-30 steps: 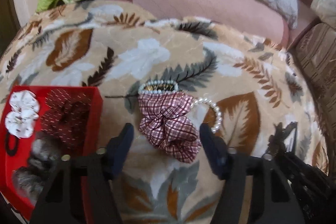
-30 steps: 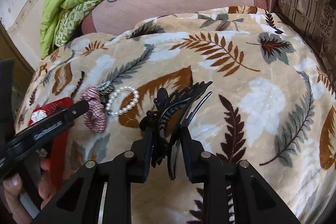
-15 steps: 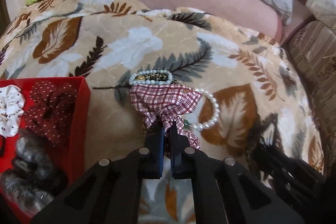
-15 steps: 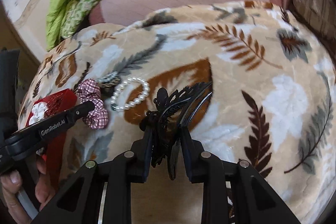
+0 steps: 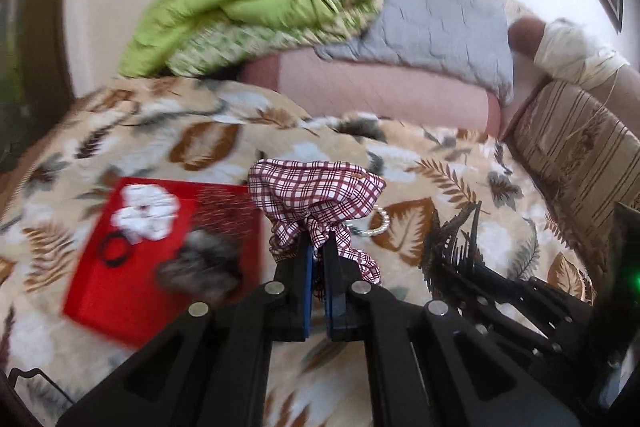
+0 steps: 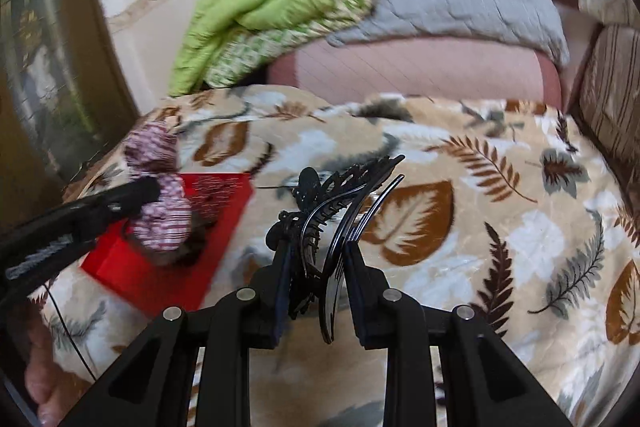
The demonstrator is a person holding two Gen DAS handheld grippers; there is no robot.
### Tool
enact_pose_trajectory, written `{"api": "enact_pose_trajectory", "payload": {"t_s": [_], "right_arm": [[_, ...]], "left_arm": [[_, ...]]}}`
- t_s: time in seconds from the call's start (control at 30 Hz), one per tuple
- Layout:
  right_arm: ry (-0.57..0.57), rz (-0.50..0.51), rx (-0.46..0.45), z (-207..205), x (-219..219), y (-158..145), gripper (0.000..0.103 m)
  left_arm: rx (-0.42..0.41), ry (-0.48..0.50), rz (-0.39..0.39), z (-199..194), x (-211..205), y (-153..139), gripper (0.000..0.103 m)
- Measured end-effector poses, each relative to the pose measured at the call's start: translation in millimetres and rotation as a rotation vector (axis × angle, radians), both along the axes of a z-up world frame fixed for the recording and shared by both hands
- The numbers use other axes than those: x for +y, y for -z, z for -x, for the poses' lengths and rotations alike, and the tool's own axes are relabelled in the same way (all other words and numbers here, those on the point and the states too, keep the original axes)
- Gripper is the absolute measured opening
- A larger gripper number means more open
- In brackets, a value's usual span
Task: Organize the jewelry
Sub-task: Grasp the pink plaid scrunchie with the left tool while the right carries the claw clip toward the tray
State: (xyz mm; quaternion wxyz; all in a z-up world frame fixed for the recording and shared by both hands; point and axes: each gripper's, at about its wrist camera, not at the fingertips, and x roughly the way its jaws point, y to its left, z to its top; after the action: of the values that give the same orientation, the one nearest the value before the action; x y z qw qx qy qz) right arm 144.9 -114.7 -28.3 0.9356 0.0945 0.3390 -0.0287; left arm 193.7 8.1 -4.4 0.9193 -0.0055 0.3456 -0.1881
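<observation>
My left gripper [image 5: 316,247] is shut on a red-and-white plaid scrunchie [image 5: 316,191] and holds it in the air above the leaf-print blanket, beside the right edge of a red tray [image 5: 120,291]. The right wrist view shows the scrunchie [image 6: 160,195] over the tray [image 6: 160,279]. The tray holds a white scrunchie [image 5: 144,211], a black hair tie [image 5: 116,251], a dotted red scrunchie [image 5: 228,207] and a grey furry one [image 5: 200,267]. My right gripper [image 6: 316,259] is shut on a black claw hair clip [image 6: 336,203]. A pearl bracelet [image 5: 378,223] lies on the blanket behind the scrunchie.
A leaf-print blanket [image 6: 480,227] covers the bed. A green quilt [image 5: 248,3] and grey pillow [image 5: 440,23] lie at the back on a pink mattress [image 5: 380,91]. A striped cushion [image 5: 580,147] is at the right. The right gripper with the clip [image 5: 456,247] is low right in the left view.
My left gripper closed on the plaid scrunchie, lifted it off the blanket and carried it left toward the red tray. The right gripper kept hold of the clip and rose with it.
</observation>
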Motion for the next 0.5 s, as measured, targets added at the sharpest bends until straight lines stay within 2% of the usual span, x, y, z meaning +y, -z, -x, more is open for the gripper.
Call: {"api": "enact_pose_trajectory", "payload": {"t_s": [0.2,0.3,0.5], "right_arm": [[-0.107,0.015,-0.062,16,67,-18,0.028],[-0.154,0.024,-0.070,13,95,-23,0.028],[-0.225,0.020,-0.037,-11,143,-11,0.028]], "left_arm": [[-0.025,-0.093,0.035,35,82,-13,0.004],[-0.015,-0.120,0.038,33,113,-14,0.004],[0.007,-0.150,0.018,11,153,-6,0.004]]}}
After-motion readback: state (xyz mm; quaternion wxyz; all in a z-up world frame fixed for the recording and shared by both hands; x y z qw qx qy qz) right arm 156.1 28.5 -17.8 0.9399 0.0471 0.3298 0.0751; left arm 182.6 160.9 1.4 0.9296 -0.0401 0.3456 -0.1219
